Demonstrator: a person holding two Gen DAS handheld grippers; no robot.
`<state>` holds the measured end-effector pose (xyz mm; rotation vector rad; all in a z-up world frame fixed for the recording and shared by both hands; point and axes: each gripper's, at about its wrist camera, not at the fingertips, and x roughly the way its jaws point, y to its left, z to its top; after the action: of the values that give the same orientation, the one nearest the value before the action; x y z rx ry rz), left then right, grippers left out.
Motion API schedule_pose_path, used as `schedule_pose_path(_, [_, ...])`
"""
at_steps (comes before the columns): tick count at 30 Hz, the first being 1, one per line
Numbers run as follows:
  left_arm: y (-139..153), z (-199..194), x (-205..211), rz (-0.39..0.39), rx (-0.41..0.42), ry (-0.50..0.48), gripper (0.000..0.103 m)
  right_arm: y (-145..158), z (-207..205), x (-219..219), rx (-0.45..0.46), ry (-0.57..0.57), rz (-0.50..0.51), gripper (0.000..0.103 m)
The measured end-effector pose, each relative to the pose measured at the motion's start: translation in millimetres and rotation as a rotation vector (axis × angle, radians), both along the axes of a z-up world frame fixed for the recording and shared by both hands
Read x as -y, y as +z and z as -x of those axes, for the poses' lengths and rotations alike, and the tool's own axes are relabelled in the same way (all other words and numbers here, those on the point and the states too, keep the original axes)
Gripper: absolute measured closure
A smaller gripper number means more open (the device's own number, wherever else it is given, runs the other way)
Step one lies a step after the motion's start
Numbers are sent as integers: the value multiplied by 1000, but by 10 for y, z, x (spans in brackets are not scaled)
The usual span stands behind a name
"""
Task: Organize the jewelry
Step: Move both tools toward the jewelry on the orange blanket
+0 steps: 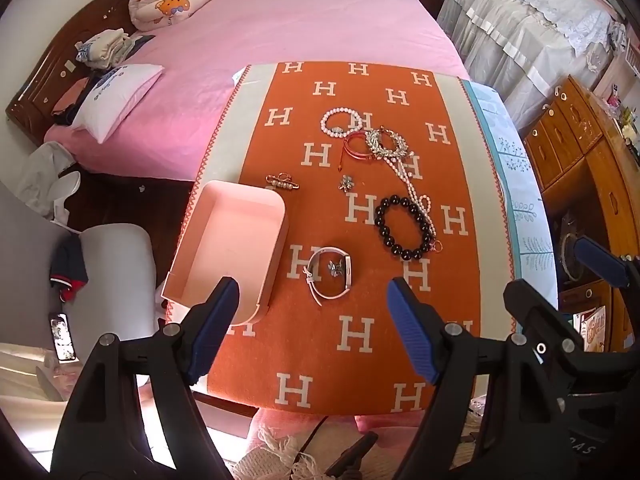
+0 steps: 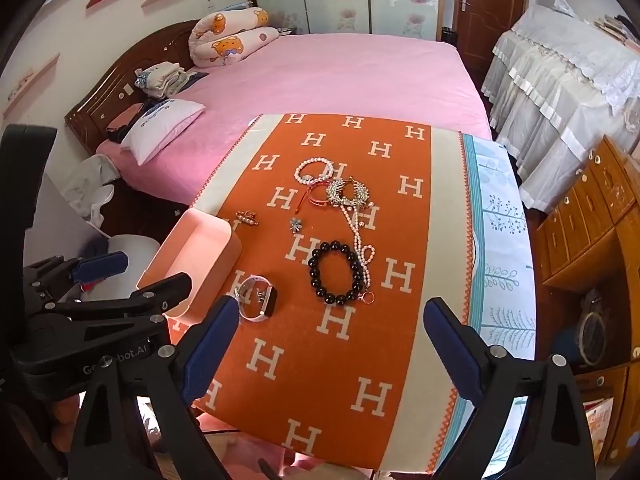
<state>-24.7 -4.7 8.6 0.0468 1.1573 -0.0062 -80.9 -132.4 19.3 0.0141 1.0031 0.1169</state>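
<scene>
The jewelry is lying on the orange blanket: a black bead bracelet near the middle, a white watch at its 7 o'clock, a pearl bracelet at 12 o'clock. The pink box is sitting at 9 o'clock, holding nothing. The left gripper and right gripper are hovering at 6 o'clock, both spread wide and gripping nothing.

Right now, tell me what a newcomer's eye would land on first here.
The orange cloth patterned with white H letters dominates the middle, jewelry scattered over it. A black bead bracelet stands out right of centre, and an empty pink box sits at the cloth's left edge. Both grippers, left and right, hang open above the near edge.
</scene>
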Motion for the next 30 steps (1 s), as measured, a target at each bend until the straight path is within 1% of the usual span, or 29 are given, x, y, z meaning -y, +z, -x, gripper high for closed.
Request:
schedule_pose_path(4, [30, 14, 2, 0, 9, -6, 28, 16, -5, 5, 8, 3, 14, 10])
schedule_pose_path(5, [28, 15, 3, 1, 8, -10, 28, -1, -36, 15, 4, 3, 69, 12])
schedule_pose_path(7, [14, 6, -3, 4, 3, -12, 28, -7, -56, 20, -13, -1, 81, 15])
schedule_pose_path(8, [10, -3, 1, 7, 2, -12, 28, -17, -70, 33, -44, -4, 91, 16])
schedule_pose_path(9, [6, -14, -4, 11, 1, -12, 28, -16, -80, 40, -49, -7, 90, 17])
schedule_pose_path(10, [4, -23, -11, 14, 1, -12, 28, -23, -96, 44, -75, -10, 110, 17])
schedule_pose_path(12, [12, -43, -29, 24, 9, -14, 28, -22, -117, 49, -43, -17, 104, 17])
schedule_pose_path(13, [19, -58, -40, 33, 14, -16, 28, -25, -123, 53, -27, -20, 84, 17])
schedule_pose_path(16, [38, -134, -96, 81, 23, -24, 28, -46, -166, 70, -7, -30, 48, 20])
schedule_pose_path(21, [45, -301, -141, 91, 28, -51, 28, -75, -282, 100, -18, -60, 41, 23])
schedule_pose_path(26, [-73, -547, -220, 74, -34, -77, 28, -143, -508, 100, -41, -86, 0, 29])
schedule_pose_path(30, [-160, -778, -352, 95, -67, -87, 28, -245, -712, 35, -91, -98, -25, 31])
